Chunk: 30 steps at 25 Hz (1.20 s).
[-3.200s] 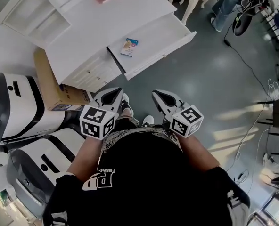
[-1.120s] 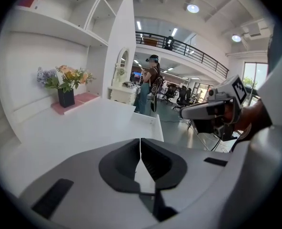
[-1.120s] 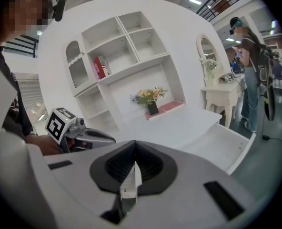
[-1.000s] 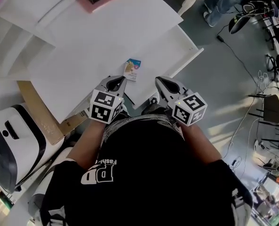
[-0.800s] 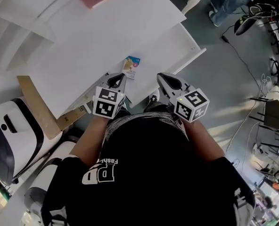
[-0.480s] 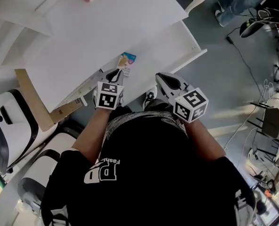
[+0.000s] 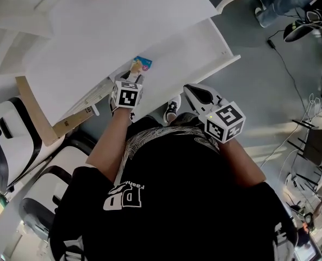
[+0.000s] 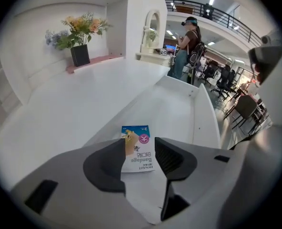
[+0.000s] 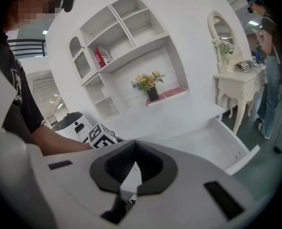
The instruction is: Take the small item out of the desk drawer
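Left gripper (image 7: 133,74) has pushed forward from the drawer's front edge into the open drawer (image 7: 227,63). Its jaws, shut a second ago, are opening, about half spread. The bandage packet (image 8: 137,147) lies flat on the drawer floor at the drawer's left end, under the desk top (image 7: 123,20). It sits just ahead of and between the two pads, which don't press on it yet. So it looks like the approach is done and the grab comes next. Right gripper (image 9: 131,168) hasn't moved: jaws together, nothing held, back near the person's body.
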Motion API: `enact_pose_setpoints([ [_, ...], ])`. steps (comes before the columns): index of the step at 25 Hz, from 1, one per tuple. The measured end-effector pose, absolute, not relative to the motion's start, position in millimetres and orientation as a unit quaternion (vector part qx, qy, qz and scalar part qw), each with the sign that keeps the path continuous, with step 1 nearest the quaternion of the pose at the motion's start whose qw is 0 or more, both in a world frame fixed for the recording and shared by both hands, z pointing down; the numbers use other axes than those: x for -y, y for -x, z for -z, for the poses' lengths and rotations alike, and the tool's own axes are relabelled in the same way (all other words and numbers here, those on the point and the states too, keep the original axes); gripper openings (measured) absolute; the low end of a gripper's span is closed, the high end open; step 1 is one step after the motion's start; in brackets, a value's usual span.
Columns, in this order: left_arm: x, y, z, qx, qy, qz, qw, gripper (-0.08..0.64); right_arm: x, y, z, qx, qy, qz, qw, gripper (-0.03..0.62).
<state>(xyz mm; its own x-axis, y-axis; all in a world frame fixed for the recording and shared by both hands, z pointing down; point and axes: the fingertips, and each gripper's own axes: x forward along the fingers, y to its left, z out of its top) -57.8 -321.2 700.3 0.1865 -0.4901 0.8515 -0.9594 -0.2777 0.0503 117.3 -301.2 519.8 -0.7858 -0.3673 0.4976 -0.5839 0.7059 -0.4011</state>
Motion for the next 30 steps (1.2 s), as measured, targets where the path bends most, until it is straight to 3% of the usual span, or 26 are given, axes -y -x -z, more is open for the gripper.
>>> enact_pose_setpoints([
  [30,339.2,50.9,-811.6,0.462,-0.635,-0.499,0.366,0.388,344.8,-192.7,-541.7,0.887,-0.293,-0.286,0.212,0.009],
])
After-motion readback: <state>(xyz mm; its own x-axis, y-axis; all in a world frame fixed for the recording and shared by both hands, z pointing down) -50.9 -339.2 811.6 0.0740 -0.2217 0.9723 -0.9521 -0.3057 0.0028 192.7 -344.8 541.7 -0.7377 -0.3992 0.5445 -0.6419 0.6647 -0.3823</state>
